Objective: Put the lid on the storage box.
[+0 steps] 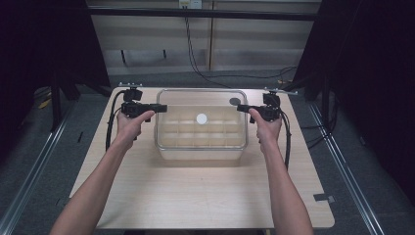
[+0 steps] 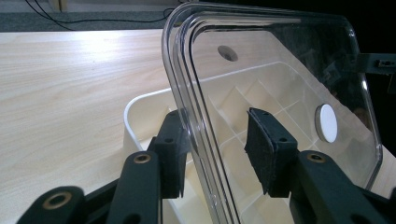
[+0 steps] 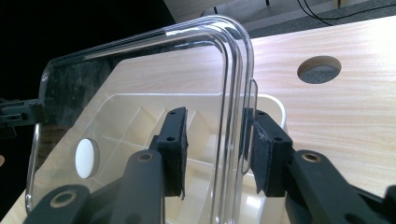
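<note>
While one clear lid (image 1: 201, 119) is hovering over one white divided box (image 1: 200, 147) on the table (image 1: 205, 196), two claws are straddling its edges. Left claw (image 2: 219, 149) and right claw (image 3: 219, 149) are each standing open around the rim.

The lid (image 2: 280, 74) is clear, glossy plastic with a smooth moulded rim. The tray (image 3: 140, 116) below is cream plastic, softly shiny. Pale wood-grain tabletop (image 1: 205, 191), smooth and matt. Each hand-held gripper (image 2: 219, 154) wears matt black, slightly rough pads (image 2: 261, 149).

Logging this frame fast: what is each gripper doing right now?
Left gripper: open, jaws on either side of the clear lid's edge, not clamped.
Right gripper: open, jaws either side of the lid's opposite edge, above the white divided box.
</note>
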A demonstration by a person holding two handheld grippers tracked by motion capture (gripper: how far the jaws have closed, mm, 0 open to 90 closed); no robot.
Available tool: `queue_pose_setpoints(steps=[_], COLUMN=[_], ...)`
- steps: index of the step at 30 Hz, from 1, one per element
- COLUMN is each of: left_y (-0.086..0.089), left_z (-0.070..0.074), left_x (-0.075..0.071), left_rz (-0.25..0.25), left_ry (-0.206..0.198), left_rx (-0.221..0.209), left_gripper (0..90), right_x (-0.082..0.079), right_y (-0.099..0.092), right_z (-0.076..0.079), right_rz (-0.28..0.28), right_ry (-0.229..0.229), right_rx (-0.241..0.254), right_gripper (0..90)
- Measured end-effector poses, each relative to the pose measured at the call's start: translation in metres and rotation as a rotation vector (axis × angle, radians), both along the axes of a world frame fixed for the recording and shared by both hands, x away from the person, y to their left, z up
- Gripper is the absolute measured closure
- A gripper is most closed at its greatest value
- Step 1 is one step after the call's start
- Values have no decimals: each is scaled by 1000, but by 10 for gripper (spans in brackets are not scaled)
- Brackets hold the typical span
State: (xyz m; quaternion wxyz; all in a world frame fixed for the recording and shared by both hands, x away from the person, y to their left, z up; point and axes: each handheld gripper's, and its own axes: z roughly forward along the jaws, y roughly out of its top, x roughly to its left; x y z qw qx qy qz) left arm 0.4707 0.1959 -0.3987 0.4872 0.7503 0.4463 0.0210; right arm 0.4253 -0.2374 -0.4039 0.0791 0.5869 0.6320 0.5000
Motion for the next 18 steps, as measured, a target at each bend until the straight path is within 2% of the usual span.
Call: queue_pose_setpoints(steps=[7, 11, 13, 14, 18], left_y=[-2, -2, -4, -3, -3], left_z=[-2, -8, -10, -12, -15], left_x=[-2, 1, 0, 2, 4], left_rz=[32, 33, 30, 24, 15], left_ry=[3, 7, -3, 4, 9], left_rx=[23, 19, 26, 20, 22], left_gripper=[582, 576, 561, 554, 548], right_x=[3, 5, 5, 6, 8], right_y=[1, 2, 4, 5, 5], right_z=[-4, -7, -8, -9, -12], right_rz=[-1, -8, -12, -14, -7], right_ry=[6, 11, 12, 12, 18], right_rx=[0, -8, -29, -40, -40], right_gripper=[606, 593, 569, 565, 559])
